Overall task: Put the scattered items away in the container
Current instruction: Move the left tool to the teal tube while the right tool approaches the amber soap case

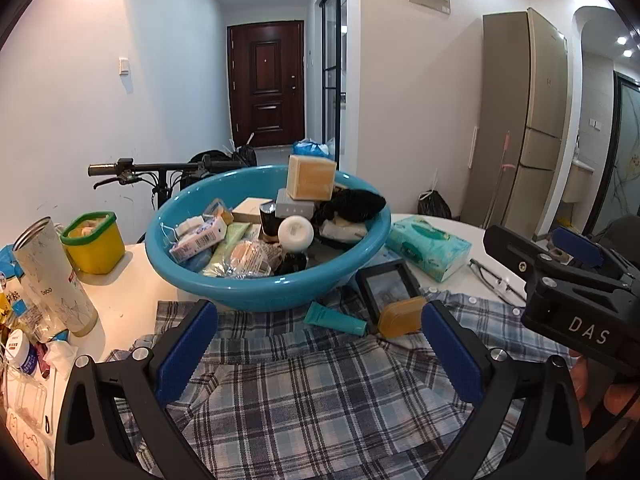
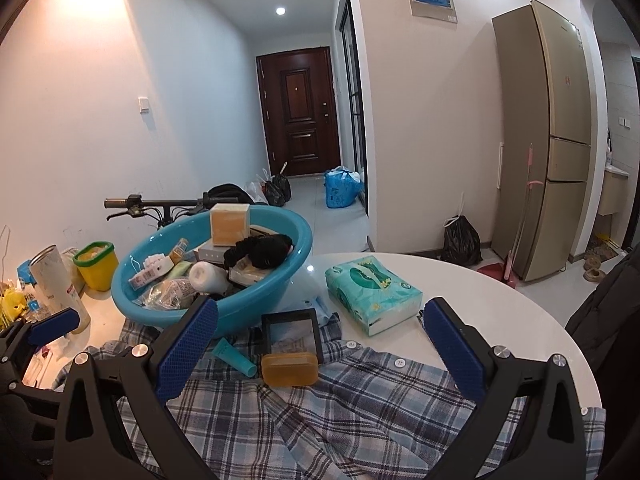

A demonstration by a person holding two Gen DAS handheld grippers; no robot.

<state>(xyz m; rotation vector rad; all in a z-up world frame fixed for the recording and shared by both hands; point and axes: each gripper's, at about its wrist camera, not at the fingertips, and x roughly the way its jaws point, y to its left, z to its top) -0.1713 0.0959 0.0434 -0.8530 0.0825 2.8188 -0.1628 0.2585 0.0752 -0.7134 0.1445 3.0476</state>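
Note:
A blue plastic basin (image 1: 256,288) (image 2: 128,300) stands on the white table, piled with boxes, tubes, a white jar and a black cloth. In front of it on a plaid shirt (image 1: 304,392) (image 2: 360,400) lie a teal tube (image 1: 334,319) (image 2: 234,356), an amber soap bar (image 1: 402,317) (image 2: 290,369) and a black frame (image 1: 386,286) (image 2: 291,334). A green tissue pack (image 1: 428,247) (image 2: 372,292) lies to the right. My left gripper (image 1: 316,352) is open over the shirt. My right gripper (image 2: 320,344) is open above the soap and frame.
A yellow tub with green rim (image 1: 94,242) (image 2: 96,265), a patterned tumbler (image 1: 54,276) (image 2: 58,286) and small packets crowd the table's left side. Glasses (image 1: 496,280) lie right of the tissue pack. A bicycle handlebar (image 1: 160,170) stands behind the basin. A fridge (image 2: 548,140) stands at right.

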